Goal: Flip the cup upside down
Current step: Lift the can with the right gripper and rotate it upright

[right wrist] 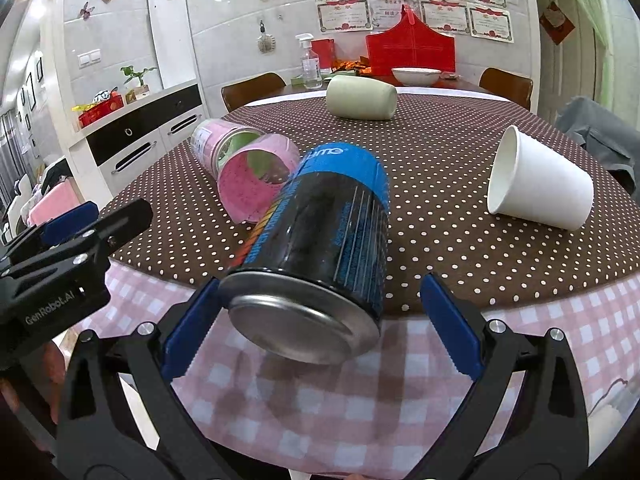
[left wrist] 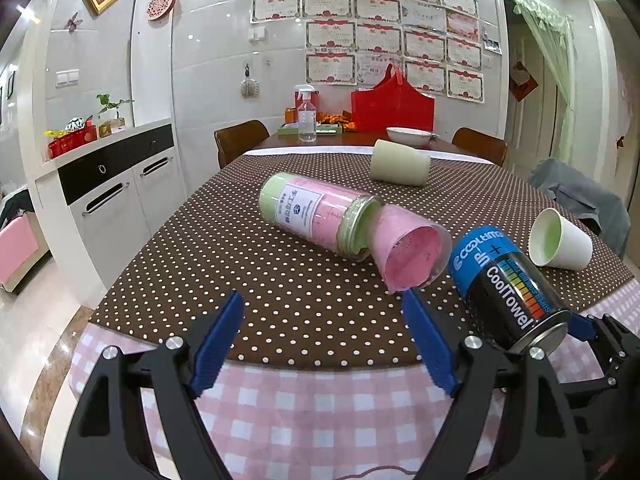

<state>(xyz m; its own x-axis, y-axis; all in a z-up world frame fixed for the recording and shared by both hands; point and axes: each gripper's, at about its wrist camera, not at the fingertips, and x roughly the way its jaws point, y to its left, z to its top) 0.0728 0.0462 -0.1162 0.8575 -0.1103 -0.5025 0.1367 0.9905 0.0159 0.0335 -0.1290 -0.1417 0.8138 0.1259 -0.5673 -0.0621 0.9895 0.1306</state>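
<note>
A white paper cup (right wrist: 540, 184) lies on its side on the dotted tablecloth at the right; it also shows in the left wrist view (left wrist: 560, 242). A pale green cup (right wrist: 362, 98) lies on its side farther back, also in the left wrist view (left wrist: 398, 164). A black and blue CoolTowel can (right wrist: 320, 248) lies tilted at the table's near edge between my right gripper's fingers; the left wrist view (left wrist: 508, 292) shows it too. My right gripper (right wrist: 316, 324) is open around the can's base. My left gripper (left wrist: 324, 340) is open and empty at the near edge.
A pink and green jar (left wrist: 316, 212) lies on its side with a pink towel roll (left wrist: 412, 256) spilling out. At the far end stand a spray bottle (left wrist: 307, 114), a white bowl (left wrist: 408, 136) and a red bag (left wrist: 392, 108). Chairs surround the table; a cabinet (left wrist: 112, 184) stands left.
</note>
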